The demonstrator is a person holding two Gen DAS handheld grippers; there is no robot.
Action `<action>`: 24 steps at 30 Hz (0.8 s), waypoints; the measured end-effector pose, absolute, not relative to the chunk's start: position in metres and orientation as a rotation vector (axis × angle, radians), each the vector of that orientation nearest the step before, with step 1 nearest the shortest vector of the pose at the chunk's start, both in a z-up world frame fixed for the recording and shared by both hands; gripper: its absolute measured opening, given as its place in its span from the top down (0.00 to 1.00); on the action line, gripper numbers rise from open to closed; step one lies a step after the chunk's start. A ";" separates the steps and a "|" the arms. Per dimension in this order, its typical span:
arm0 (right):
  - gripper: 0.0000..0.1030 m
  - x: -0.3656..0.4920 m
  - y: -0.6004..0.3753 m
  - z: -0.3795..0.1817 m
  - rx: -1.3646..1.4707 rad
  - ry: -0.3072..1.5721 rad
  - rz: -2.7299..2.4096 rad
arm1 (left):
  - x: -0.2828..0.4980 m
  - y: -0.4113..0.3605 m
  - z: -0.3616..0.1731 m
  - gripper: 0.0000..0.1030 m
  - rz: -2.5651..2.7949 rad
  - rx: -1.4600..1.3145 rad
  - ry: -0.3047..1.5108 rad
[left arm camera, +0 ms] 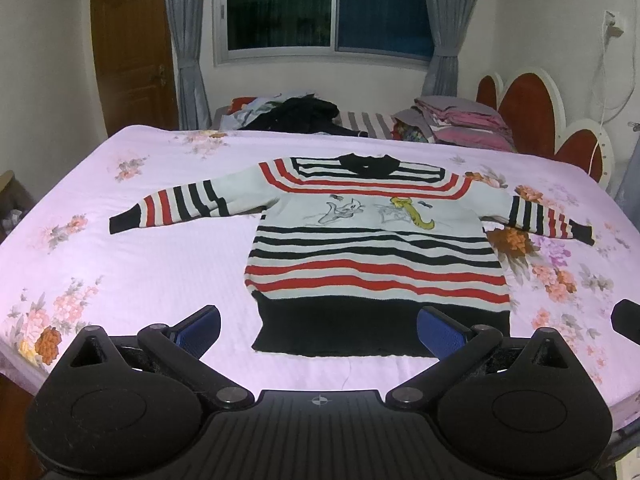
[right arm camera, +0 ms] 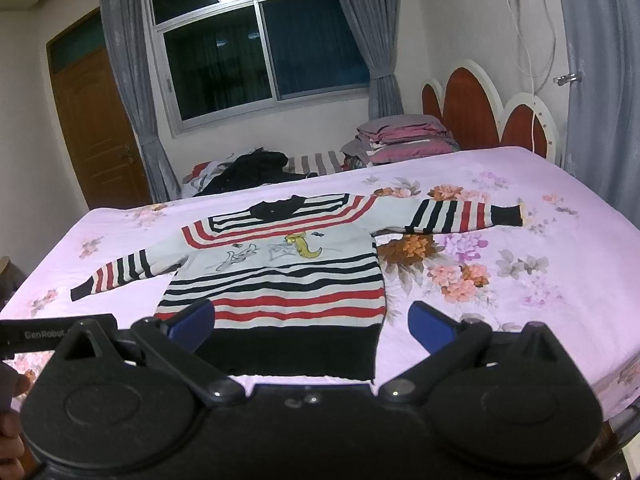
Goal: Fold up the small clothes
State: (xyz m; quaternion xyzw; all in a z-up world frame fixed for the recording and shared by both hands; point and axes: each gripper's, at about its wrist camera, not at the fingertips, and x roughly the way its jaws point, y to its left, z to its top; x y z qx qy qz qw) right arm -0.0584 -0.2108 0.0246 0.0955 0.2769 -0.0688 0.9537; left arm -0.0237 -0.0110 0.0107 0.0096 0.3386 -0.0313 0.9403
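- Right now we hold both tools above the near edge of the bed (left arm camera: pixel 168 272), and neither one grips anything: the left gripper (left arm camera: pixel 318 330) is spread wide and empty, and the right gripper (right arm camera: pixel 312 326) is spread wide and empty too.
- Ahead of both pairs of fingers lies the striped sweater (left arm camera: pixel 372 240), flat on the sheet and face up, its black hem nearest us and its collar farthest away.
- From the left gripper the hem sits just beyond the fingertips and a little to the right; from the right gripper it sits directly ahead and slightly to the left.
- We judge the spread sleeves to be the reason for this pose: the garment looks laid out ready for a first fold, so open jaws near the hem let us reach a sleeve or side edge on either flank.
- Far beyond the sweater, past the far edge of the bed, we see a dark heap of clothes (left arm camera: pixel 296 114) and a stack of folded bedding (left arm camera: pixel 460 120); both are well apart from our work.
- Nothing lies between the fingers and the sweater, so we see no obstacle to the approach.
- At the left edge of the right wrist view, part of the other tool and a hand (right arm camera: pixel 10 432) show.
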 end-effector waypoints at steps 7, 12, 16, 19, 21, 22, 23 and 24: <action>0.00 -0.053 -0.215 0.022 0.200 0.565 -0.144 | -0.019 -0.014 0.008 0.00 -0.067 0.024 0.696; 0.00 -0.050 -0.220 0.020 0.208 0.567 -0.152 | -0.014 -0.015 0.006 0.00 -0.067 0.026 0.701; 0.00 -0.045 -0.224 0.016 0.209 0.574 -0.164 | -0.007 -0.017 0.005 0.00 -0.069 0.028 0.707; 0.00 -0.043 -0.226 0.015 0.211 0.576 -0.175 | -0.001 -0.018 0.003 0.00 -0.069 0.033 0.708; 0.00 -0.039 -0.227 0.014 0.210 0.577 -0.183 | 0.004 -0.020 0.003 0.00 -0.070 0.035 0.707; 0.00 -0.037 -0.228 0.013 0.209 0.577 -0.187 | 0.006 -0.020 0.003 0.00 -0.070 0.037 0.707; 0.00 -0.036 -0.228 0.013 0.208 0.576 -0.190 | 0.009 -0.020 0.003 0.00 -0.071 0.037 0.708; 0.00 -0.034 -0.230 0.012 0.206 0.576 -0.196 | 0.013 -0.020 0.002 0.00 -0.071 0.039 0.707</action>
